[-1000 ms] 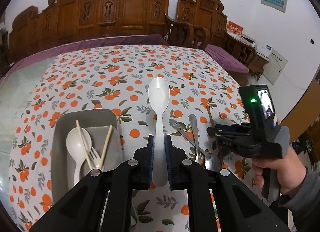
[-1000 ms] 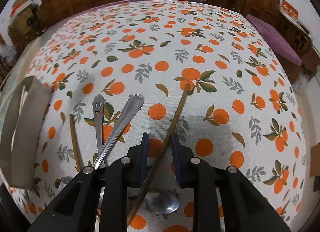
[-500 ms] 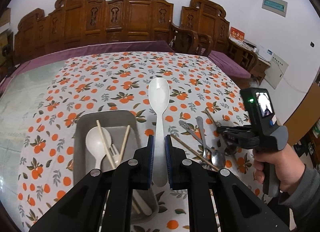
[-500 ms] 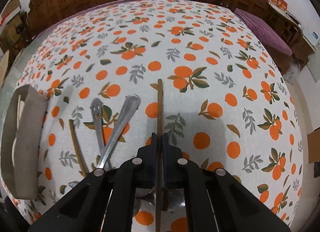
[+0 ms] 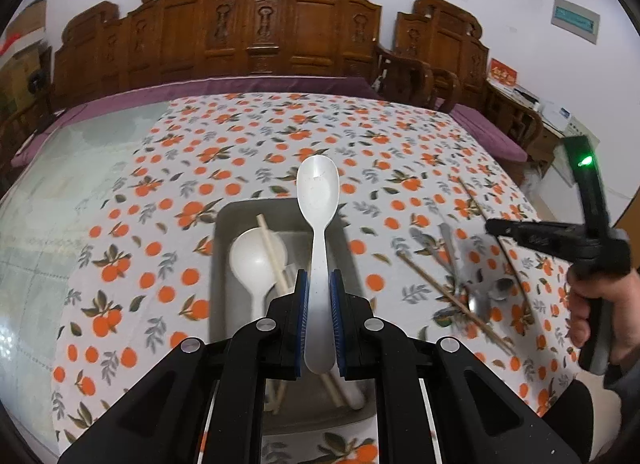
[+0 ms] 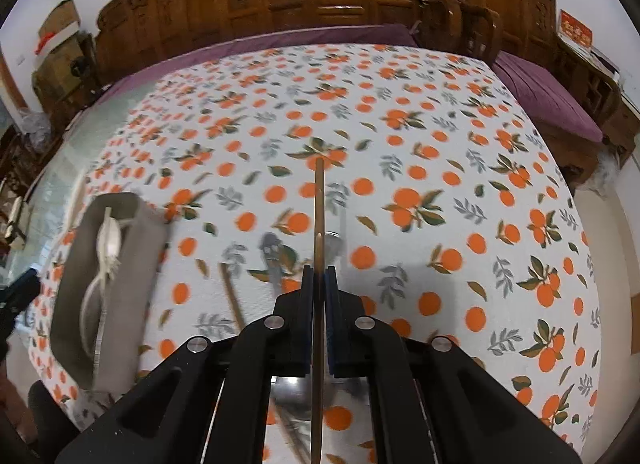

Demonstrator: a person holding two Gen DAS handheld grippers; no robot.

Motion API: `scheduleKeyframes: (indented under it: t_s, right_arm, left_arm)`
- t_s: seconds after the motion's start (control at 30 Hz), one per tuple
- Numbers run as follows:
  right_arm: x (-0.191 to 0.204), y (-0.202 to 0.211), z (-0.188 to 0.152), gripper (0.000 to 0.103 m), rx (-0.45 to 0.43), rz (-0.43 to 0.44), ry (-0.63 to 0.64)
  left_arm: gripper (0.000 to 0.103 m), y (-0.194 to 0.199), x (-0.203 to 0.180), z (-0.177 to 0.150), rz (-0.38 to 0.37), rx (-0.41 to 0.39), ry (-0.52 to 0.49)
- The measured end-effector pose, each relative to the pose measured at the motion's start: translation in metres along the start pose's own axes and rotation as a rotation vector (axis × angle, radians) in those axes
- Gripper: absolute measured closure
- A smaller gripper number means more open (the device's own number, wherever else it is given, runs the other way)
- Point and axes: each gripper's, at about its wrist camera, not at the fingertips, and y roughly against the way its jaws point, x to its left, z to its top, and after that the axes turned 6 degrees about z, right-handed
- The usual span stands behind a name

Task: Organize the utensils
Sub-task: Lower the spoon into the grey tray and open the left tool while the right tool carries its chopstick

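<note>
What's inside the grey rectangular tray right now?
The grey rectangular tray holds a white plastic spoon and pale chopsticks. The left gripper and its held white spoon cover the tray's near middle, so anything there is hidden.

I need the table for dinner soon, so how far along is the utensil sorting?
About halfway. Done: the gray tray already holds a white spoon, pale chopsticks and what looks like a fork. In hand: the left tool grips another white spoon above the tray, and the right tool clamps a brown chopstick. Left: a second brown chopstick and some metal cutlery on the tablecloth.
</note>
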Motion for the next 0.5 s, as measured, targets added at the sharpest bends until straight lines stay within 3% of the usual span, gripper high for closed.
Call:
scheduleKeyframes:
  t_s: [0.5]
  right_arm:
    - [0.075, 0.009, 0.002, 0.097, -0.024, 0.114, 0.116]
  left_arm:
    - [0.093, -0.020, 0.031, -0.025, 0.054, 0.074, 0.030]
